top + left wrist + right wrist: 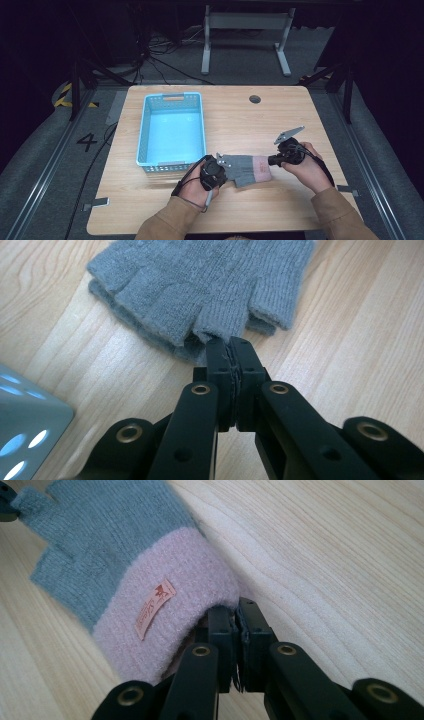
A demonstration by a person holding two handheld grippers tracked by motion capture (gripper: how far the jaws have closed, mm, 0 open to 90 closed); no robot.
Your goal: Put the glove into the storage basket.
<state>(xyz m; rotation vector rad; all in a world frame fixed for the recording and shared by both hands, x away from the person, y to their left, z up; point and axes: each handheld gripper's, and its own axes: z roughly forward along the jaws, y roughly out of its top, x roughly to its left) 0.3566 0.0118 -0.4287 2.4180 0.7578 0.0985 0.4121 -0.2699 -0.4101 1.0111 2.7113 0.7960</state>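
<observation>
While claws pinch glove, blue basket holds nothing.

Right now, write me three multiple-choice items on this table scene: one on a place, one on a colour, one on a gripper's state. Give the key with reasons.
1. Where does the blue basket stand relative to the glove?
A. To its left and farther from the person
B. To its right
C. On top of it

2. What colour is the glove's cuff?
A. Green
B. Pink
C. Black

3. How does the left gripper stand?
A. Wide open above the basket
B. Shut on a finger end of the glove
C. Lying loose on the table

Key: 1 A, the high view shows the basket up and left of the glove. 2 B, the right gripper view shows a pink cuff with a small label. 3 B, the left gripper view shows the jaws pressed together on a grey finger end.
</observation>
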